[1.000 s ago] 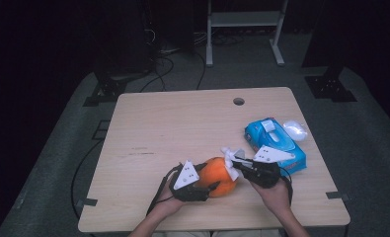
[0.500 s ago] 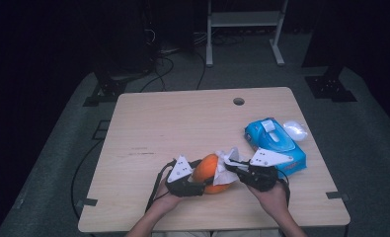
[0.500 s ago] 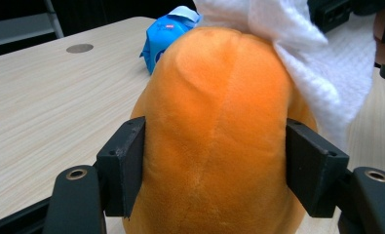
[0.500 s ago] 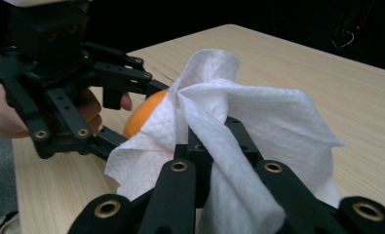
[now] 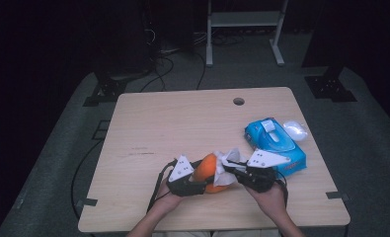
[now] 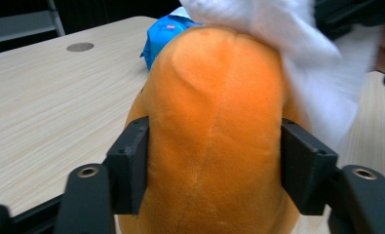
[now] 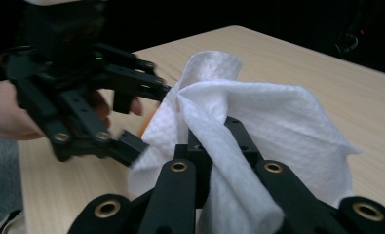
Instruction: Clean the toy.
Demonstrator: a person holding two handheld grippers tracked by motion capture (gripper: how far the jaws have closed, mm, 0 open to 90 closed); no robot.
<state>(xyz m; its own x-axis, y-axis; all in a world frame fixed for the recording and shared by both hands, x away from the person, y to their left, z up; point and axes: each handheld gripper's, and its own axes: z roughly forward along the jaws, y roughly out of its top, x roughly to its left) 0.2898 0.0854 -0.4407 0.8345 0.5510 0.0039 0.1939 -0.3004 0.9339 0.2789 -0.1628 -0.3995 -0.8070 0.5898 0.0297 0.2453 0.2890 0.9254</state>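
An orange plush toy [image 5: 208, 171] is held near the table's front edge, and my left gripper [image 5: 196, 174] is shut on it. In the left gripper view the orange plush toy [image 6: 214, 131] bulges between the two black jaws. A crumpled white wipe [image 5: 227, 168] lies against the toy's right side, with my right gripper [image 5: 234, 170] shut on it. In the right gripper view the white wipe [image 7: 248, 122] drapes over the closed jaws, and my left gripper [image 7: 117, 122] stands just beyond it. A sliver of orange shows behind the wipe.
A blue pack of wipes [image 5: 275, 145] lies on the wooden table [image 5: 182, 128] to the right, with a small white lid or cap [image 5: 295, 130] beside it. A round hole [image 5: 239, 101] sits near the far edge. Dark floor and cables surround the table.
Both grippers have shifted a little left and come closer together. The wipe has moved onto the toy's right side, pressed against it.
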